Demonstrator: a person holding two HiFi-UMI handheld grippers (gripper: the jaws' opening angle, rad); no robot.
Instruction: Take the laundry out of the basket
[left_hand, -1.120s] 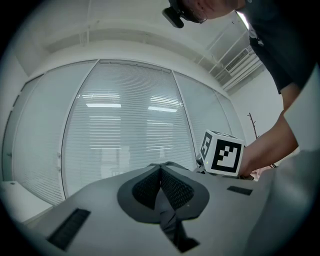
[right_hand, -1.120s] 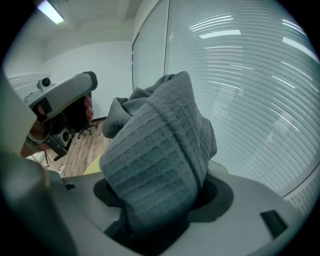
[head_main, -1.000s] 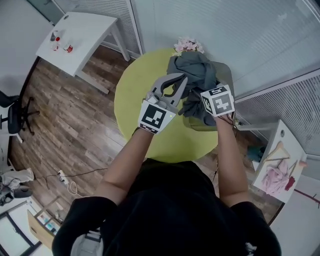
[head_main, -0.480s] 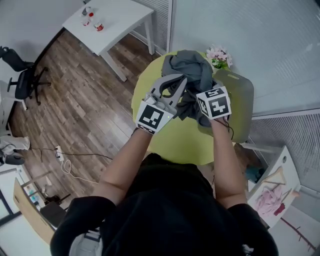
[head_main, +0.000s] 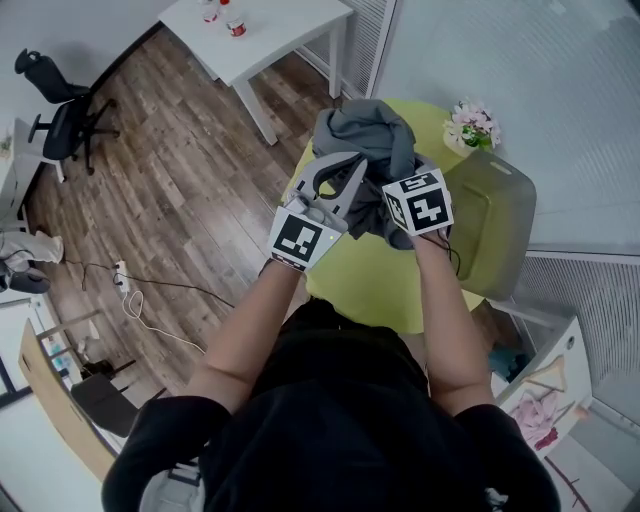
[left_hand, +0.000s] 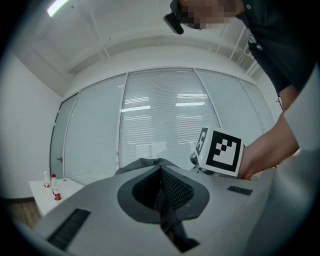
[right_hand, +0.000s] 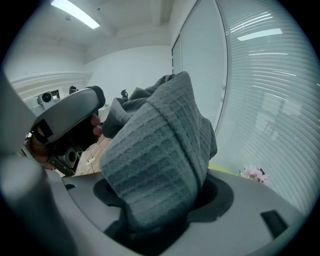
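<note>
Grey ribbed knit garment (head_main: 365, 128) is hanging bunched above the round yellow-green table (head_main: 372, 285), beside the olive plastic basket (head_main: 492, 232); left gripper (left_hand: 162, 197) is pinching a thin fold, right gripper (right_hand: 152, 220) is clamping a thick wad

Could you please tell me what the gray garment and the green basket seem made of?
The gray garment looks like soft matte knit fabric; fine ribbed rows show close up. The green basket is probably plastic: smooth, matte, flat stiff-looking walls.
</note>
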